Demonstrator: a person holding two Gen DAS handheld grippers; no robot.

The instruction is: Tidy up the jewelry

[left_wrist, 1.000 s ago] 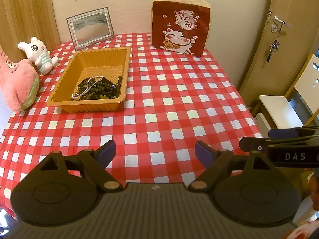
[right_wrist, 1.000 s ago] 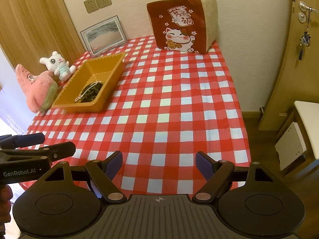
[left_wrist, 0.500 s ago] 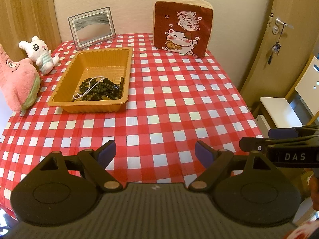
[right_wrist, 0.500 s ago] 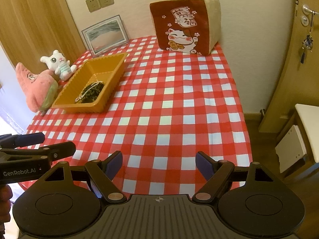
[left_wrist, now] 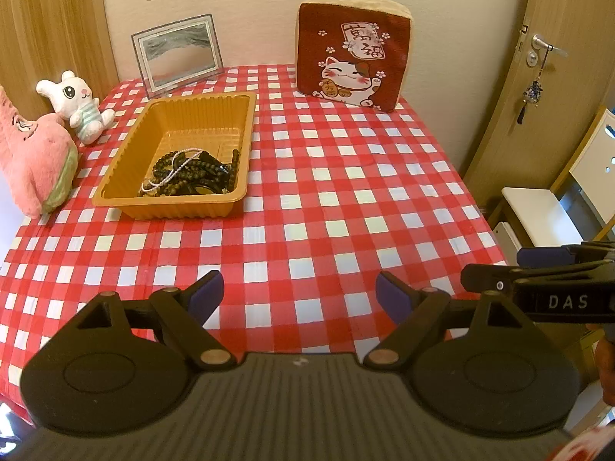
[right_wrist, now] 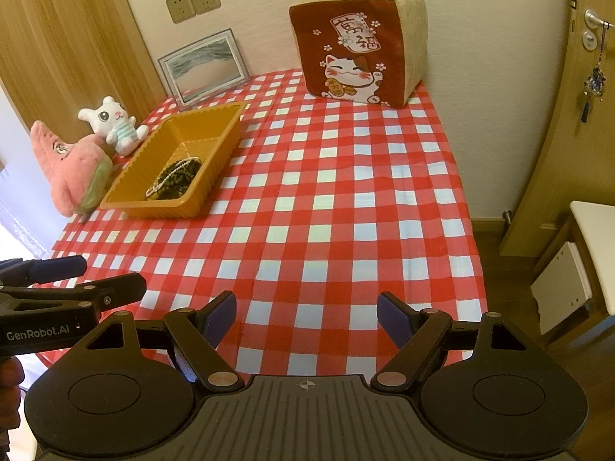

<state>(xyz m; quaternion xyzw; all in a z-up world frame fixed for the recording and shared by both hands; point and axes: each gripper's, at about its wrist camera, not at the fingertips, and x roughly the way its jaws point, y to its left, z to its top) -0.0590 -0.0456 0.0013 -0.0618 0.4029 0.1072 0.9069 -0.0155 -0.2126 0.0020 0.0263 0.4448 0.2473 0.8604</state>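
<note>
Tray (left_wrist: 127, 196) nearer now; dark beads (left_wrist: 192, 173) tangled inside.

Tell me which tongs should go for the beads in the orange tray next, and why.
Left, probably. The left tongs face the orange tray more squarely, with the beads heaped at its near end. From the right tongs, tray and beads sit farther off to the left. Both tongs are open and empty.

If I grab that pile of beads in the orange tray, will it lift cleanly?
Probably not: the dark bead strands look limp and tangled with a pale cord, so several may lift together and dangle. The thin orange tray looks light and may shift.
</note>
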